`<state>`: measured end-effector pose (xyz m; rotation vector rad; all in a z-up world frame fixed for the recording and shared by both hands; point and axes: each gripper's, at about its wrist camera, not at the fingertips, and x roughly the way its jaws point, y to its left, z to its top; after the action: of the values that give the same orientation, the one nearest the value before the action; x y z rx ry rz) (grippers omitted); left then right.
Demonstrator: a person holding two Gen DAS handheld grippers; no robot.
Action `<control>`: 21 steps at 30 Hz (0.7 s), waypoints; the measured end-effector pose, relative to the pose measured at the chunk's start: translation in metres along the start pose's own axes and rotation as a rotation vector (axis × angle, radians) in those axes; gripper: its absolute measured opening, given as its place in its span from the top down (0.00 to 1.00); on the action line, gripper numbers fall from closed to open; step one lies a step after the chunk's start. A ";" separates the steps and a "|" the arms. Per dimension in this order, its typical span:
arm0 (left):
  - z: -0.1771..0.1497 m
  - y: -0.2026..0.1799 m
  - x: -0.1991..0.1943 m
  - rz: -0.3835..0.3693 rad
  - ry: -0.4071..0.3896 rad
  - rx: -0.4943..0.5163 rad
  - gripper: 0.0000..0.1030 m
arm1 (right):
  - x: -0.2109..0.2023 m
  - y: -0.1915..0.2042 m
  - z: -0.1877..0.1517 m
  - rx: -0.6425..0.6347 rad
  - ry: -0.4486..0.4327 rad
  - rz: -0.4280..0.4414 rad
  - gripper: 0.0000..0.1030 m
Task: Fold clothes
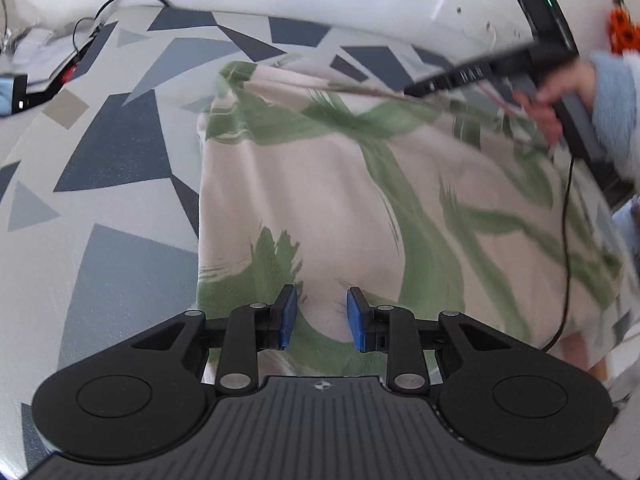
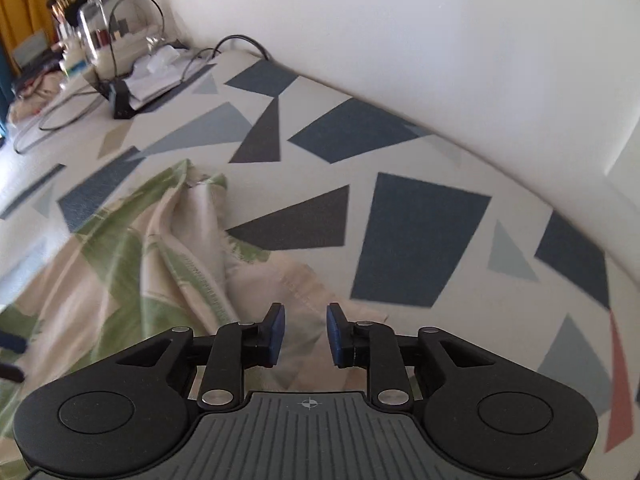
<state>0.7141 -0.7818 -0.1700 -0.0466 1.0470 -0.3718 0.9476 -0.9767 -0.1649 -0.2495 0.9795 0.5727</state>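
With both the left gripper (image 1: 322,316) and the right gripper (image 2: 306,334) spread and pinching nothing, the green-and-cream garment (image 1: 340,184) lies rumpled on the patterned bedsheet (image 1: 108,152) — better to nip each near corner squarely and fold it evenly.
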 end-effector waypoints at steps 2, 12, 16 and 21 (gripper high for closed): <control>-0.003 -0.004 0.001 0.025 -0.001 0.017 0.72 | 0.002 -0.010 0.001 0.033 -0.004 -0.037 0.78; -0.003 -0.008 0.003 0.060 -0.005 -0.001 0.72 | -0.004 -0.030 -0.009 0.048 -0.032 0.062 0.98; -0.004 -0.012 0.004 0.078 -0.002 0.031 0.72 | -0.014 -0.030 -0.006 0.005 -0.053 0.050 0.99; -0.005 -0.013 0.004 0.089 -0.007 0.052 0.72 | -0.007 -0.061 -0.012 0.122 -0.041 -0.061 1.00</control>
<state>0.7079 -0.7948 -0.1736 0.0455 1.0281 -0.3178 0.9702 -1.0351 -0.1690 -0.1577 0.9602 0.4586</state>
